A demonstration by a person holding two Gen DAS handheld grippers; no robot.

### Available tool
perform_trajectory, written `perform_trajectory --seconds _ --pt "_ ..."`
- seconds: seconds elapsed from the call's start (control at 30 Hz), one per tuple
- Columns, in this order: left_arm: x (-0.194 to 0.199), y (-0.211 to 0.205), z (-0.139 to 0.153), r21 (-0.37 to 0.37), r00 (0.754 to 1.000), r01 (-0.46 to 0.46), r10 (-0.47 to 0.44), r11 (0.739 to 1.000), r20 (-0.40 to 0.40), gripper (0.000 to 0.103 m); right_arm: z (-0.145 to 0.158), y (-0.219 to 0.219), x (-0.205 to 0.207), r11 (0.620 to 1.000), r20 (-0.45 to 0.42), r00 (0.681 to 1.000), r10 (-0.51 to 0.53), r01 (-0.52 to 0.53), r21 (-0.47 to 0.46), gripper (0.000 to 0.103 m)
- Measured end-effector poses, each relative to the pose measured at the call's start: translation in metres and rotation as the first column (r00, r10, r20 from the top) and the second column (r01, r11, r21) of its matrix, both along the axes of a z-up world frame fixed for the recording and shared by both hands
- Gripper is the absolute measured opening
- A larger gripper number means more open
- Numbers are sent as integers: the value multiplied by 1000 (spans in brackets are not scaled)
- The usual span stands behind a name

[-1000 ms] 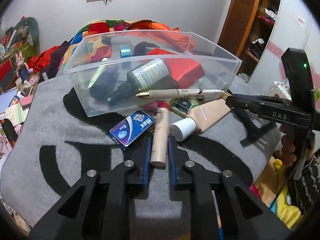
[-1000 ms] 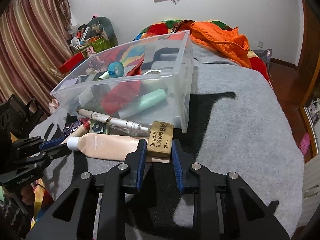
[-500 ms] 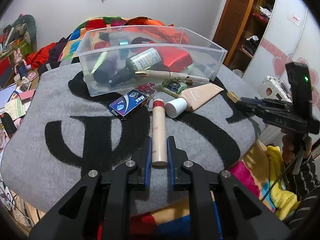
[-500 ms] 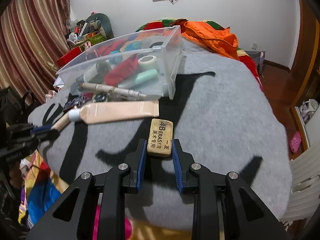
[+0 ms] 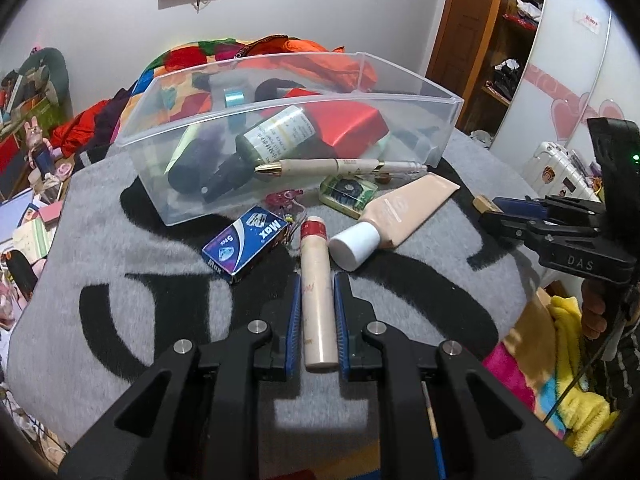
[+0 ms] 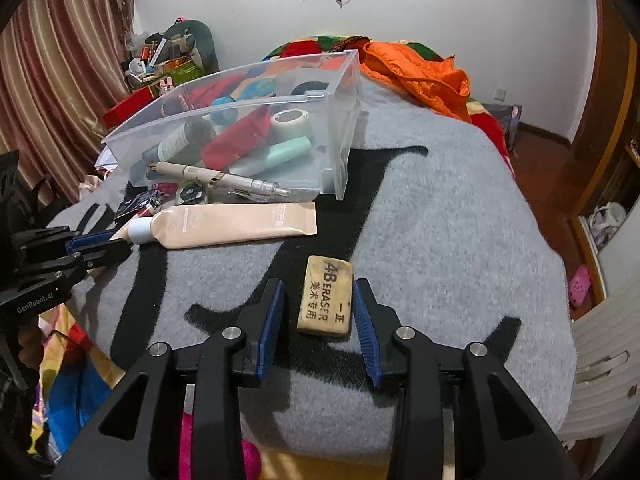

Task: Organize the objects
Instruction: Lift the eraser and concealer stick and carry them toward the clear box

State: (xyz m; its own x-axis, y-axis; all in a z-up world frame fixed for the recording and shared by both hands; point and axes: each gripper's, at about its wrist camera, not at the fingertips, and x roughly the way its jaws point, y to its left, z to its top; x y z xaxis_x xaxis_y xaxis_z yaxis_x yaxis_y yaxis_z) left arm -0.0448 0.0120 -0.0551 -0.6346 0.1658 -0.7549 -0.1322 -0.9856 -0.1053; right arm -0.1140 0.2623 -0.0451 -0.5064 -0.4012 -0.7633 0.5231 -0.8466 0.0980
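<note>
Grey blanket (image 6: 440, 200), cluttered: left tongs (image 5: 316, 312) clenched on the slim tube (image 5: 316, 304), blue box (image 5: 245, 243) and cream tube (image 5: 400, 216) just beside. Right tongs (image 6: 318, 312) opening, eraser (image 6: 326, 294) lying loose between them, clear bin (image 6: 336, 120) beyond.

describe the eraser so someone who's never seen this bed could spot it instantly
On the grey blanket with black lettering, look on the near side of the clear plastic bin, past the long beige tube. The eraser lies alone between the opening jaws of the right claw, untouched. It is the only tan block, grubby, printed "4B ERASER" in black.
</note>
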Motion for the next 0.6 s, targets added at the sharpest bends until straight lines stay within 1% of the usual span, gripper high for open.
perform_trajectory --seconds 0.03,0.13,0.23,0.37,0.6 --pt "0 1 0 -5 1000 0 0 1000 -3 14 0 0 1 1000 -4 1000 -2 2 2 32" --pt "2 2 0 -21 1000 -6 5 1000 -13 14 2 1 4 1000 -14 1000 -8 8 -5 22" --pt "6 3 3 -30 1000 -12 11 999 -25 14 7 2 6 1000 -27 1000 -14 13 -29 22" --pt "11 0 12 -13 998 -25 24 1000 -49 14 19 1 8 998 -54 999 -9 6 -60 22" --pt "16 -6 39 19 992 -50 52 999 -118 14 44 -8 8 994 -104 994 16 -27 -104 22"
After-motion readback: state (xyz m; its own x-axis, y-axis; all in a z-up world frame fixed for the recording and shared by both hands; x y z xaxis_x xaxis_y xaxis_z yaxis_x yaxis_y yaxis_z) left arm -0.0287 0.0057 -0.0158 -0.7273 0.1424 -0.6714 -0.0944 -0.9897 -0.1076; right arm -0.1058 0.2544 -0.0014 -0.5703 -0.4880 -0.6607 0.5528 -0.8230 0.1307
